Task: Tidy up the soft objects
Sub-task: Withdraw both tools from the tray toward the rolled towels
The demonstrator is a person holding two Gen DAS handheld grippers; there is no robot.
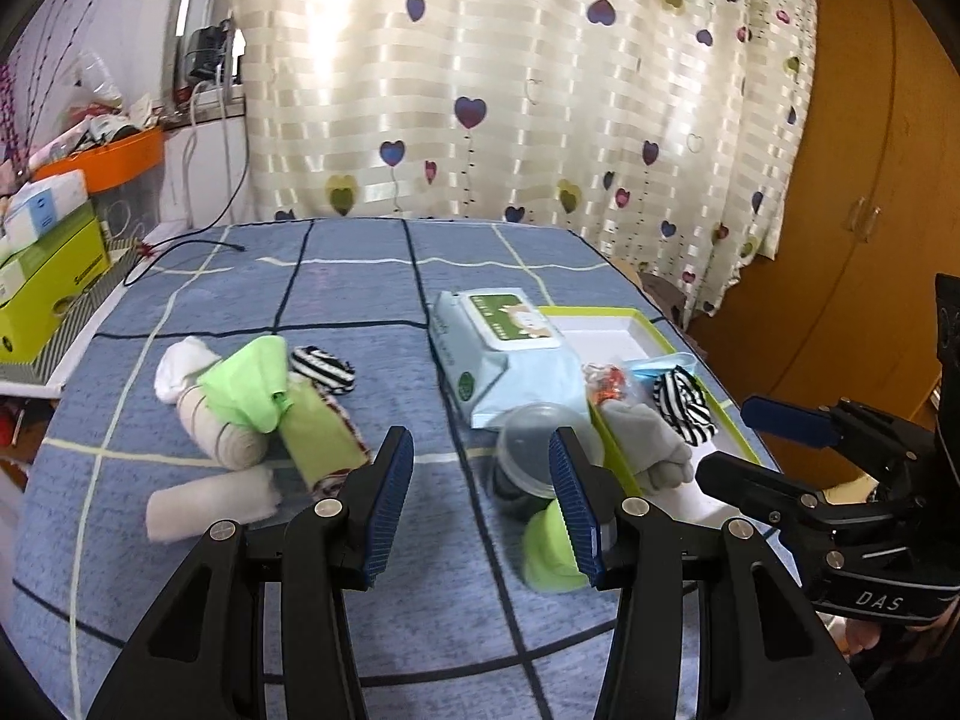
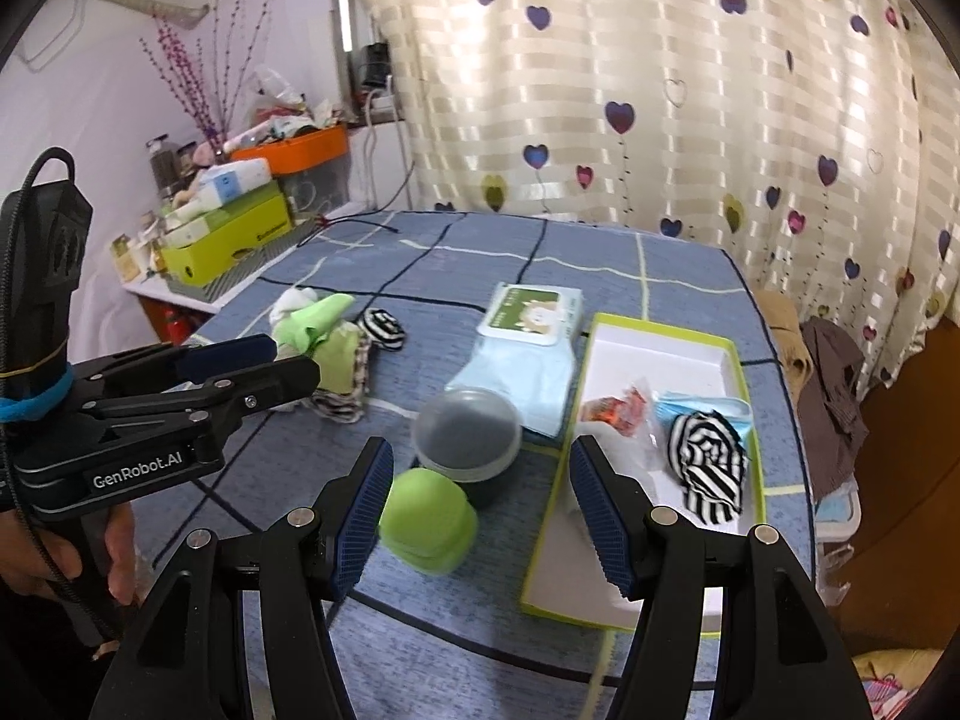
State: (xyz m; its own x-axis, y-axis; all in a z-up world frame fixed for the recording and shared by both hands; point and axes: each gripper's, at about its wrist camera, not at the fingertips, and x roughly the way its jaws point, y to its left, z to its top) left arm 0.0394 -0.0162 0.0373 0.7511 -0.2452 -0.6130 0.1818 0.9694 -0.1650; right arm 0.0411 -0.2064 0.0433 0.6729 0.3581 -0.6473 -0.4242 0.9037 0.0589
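Left gripper (image 1: 483, 501) released, empty; right gripper (image 2: 480, 513) released, empty, above table (image 2: 600, 240).

Left gripper (image 1: 483, 504) fingers apart and empty, right gripper (image 2: 480, 516) likewise, side by side

Heart-print curtain (image 1: 510, 78) across the top; orange bin (image 1: 114, 162) and lime box (image 1: 51, 276) upper left; wooden wardrobe (image 1: 870, 180) at right.
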